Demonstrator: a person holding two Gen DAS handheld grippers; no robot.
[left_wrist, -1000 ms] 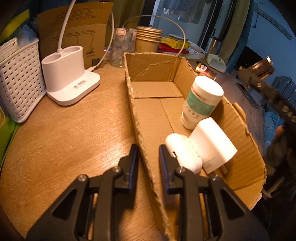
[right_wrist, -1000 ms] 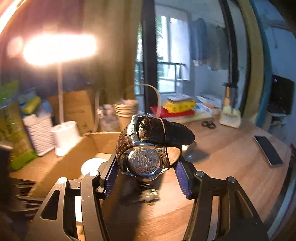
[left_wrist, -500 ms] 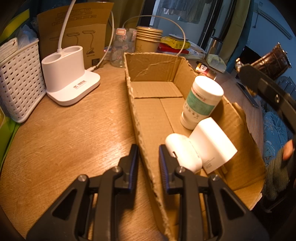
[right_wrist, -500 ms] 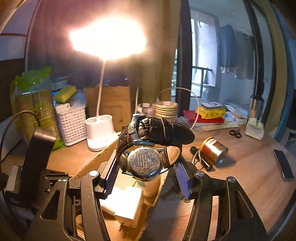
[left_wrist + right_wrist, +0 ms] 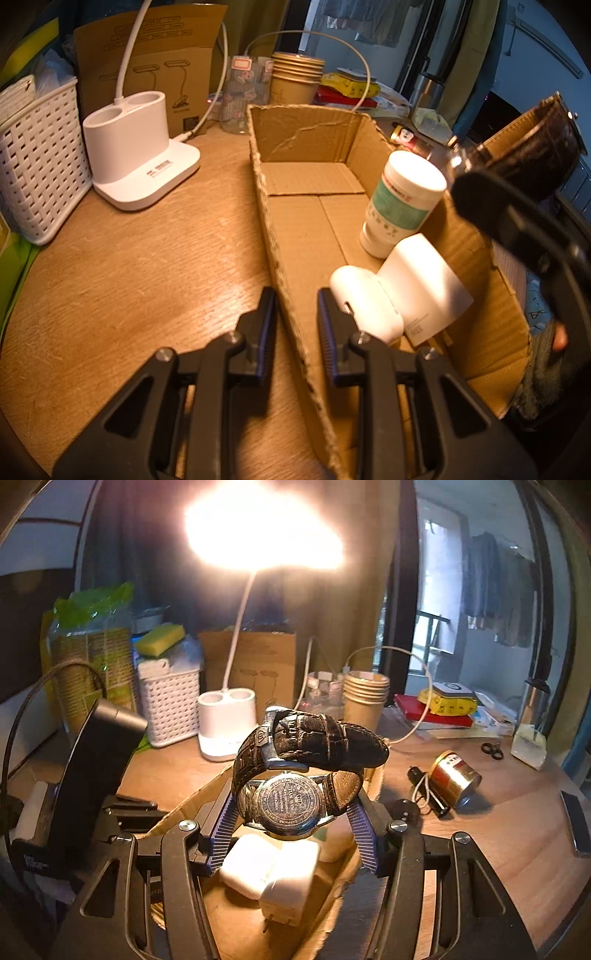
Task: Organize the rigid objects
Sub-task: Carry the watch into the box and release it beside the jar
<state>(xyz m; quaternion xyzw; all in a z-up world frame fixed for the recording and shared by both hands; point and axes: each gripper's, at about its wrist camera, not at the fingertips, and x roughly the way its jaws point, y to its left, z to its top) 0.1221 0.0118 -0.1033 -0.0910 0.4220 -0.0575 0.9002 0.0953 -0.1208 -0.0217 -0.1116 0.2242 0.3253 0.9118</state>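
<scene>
Room: dim, with curtains and hanging clothes by a window far ahead of both claws; a lit desk lamp [image 5: 258, 528] glared high above the right gripper.
Table: wooden table [image 5: 122, 280] spread beneath and ahead of the left gripper, crowded along its far edge.
Cardboard box: open cardboard box [image 5: 295, 251] ran forward from the left gripper, its near wall standing between that gripper's two fingers; the same box lay directly below the right gripper.
Basket: white woven basket [image 5: 37, 162] stood far left of the left gripper.
Lamp base: white lamp base [image 5: 136, 155] sat ahead and left of the left gripper, just beside the basket.
Paper cups: stack of paper cups [image 5: 295, 79] stood beyond the box's far wall.
Bottle: white bottle [image 5: 400, 203] with a green label stood upright inside the box, ahead and right of the left gripper.
Chargers: two white chargers [image 5: 399, 291] lay touching in the box, just right of the left gripper's right finger and under the right gripper.
Can: gold can [image 5: 456, 777] lay on its side ahead and right of the right gripper.
Left gripper: left gripper [image 5: 293, 321] straddled the box wall with a narrow gap; whether it pinched the cardboard could not be told.
Right gripper: right gripper [image 5: 293, 829] clamped the watch, held over the box.
Watch: watch [image 5: 295, 771] sat between the ribbed blue pads, engraved metal case back facing the camera, dark crocodile-grain leather strap looped closed above it.
</scene>
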